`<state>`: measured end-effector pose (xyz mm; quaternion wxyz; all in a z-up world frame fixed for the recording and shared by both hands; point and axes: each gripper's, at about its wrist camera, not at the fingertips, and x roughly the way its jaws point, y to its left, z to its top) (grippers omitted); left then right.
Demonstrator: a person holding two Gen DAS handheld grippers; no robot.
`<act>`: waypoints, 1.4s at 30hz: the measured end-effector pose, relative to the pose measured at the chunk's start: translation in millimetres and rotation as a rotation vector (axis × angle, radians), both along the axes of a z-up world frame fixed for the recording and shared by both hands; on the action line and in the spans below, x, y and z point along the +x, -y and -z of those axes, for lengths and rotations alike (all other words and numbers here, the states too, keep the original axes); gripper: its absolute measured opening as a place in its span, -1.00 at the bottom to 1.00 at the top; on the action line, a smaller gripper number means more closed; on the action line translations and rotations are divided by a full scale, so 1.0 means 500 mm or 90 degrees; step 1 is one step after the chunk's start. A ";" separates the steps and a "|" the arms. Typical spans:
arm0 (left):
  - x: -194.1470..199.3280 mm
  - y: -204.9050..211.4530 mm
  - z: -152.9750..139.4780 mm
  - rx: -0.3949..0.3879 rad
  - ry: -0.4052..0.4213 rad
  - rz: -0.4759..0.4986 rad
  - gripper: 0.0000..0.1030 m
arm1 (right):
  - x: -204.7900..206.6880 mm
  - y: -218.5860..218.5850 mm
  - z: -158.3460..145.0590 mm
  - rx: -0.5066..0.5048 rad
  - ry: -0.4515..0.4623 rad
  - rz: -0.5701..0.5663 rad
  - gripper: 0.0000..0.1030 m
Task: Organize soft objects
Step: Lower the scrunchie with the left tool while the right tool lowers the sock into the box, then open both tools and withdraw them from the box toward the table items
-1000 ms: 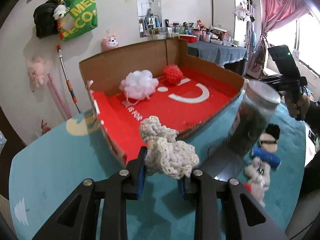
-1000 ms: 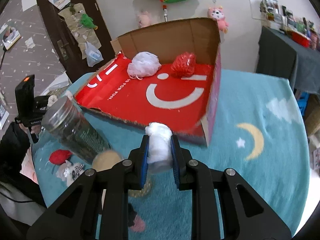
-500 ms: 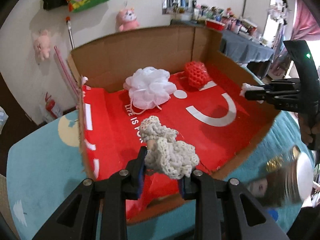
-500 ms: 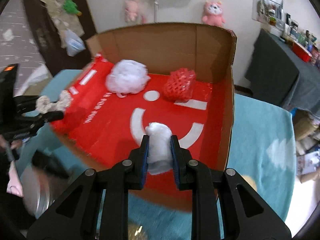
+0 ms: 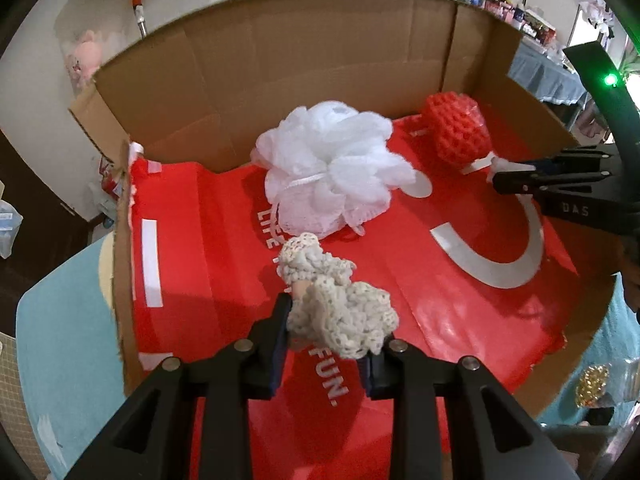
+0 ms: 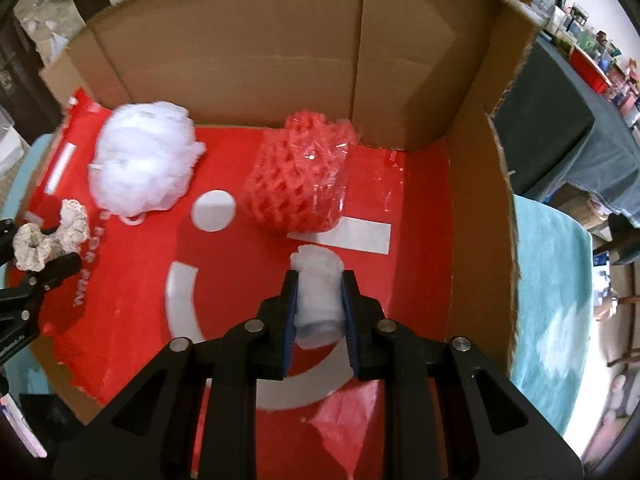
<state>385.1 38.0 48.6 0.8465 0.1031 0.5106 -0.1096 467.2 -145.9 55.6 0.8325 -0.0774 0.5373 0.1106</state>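
My left gripper [image 5: 324,332] is shut on a cream crochet piece [image 5: 332,304] and holds it over the front left of the open cardboard box [image 5: 320,60]. My right gripper [image 6: 319,308] is shut on a white cotton wad [image 6: 318,300] over the box's red lining, just in front of the red knitted ball [image 6: 300,180]. A white mesh bath puff [image 5: 332,168] and the red ball [image 5: 458,130] lie at the back of the box. The right gripper [image 5: 494,174] shows at the right of the left wrist view, the left gripper [image 6: 48,256] at the left of the right wrist view.
The box has tall cardboard walls [image 6: 400,60] at the back and right and a red printed lining [image 5: 460,300]. It stands on a teal cloth [image 6: 552,280]. A gold item [image 5: 592,380] lies outside the box's front right corner.
Both grippers have moved forward from over the teal cloth to inside the box, each still holding its item. The jar and small toys have dropped out of view.
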 end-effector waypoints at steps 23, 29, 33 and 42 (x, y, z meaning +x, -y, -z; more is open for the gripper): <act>-0.047 -0.019 -0.053 -0.033 0.062 -0.025 0.54 | -0.061 -0.041 -0.051 -0.030 0.062 -0.033 0.17; -0.152 -0.022 -0.148 -0.081 0.148 -0.038 0.84 | -0.154 -0.024 -0.142 0.011 0.129 -0.028 0.37; -0.232 -0.013 -0.219 -0.115 0.214 -0.036 0.92 | -0.225 -0.017 -0.218 0.018 0.202 -0.032 0.50; -0.448 0.004 -0.297 -0.152 0.354 -0.013 1.00 | -0.465 -0.013 -0.328 0.069 0.356 -0.061 0.72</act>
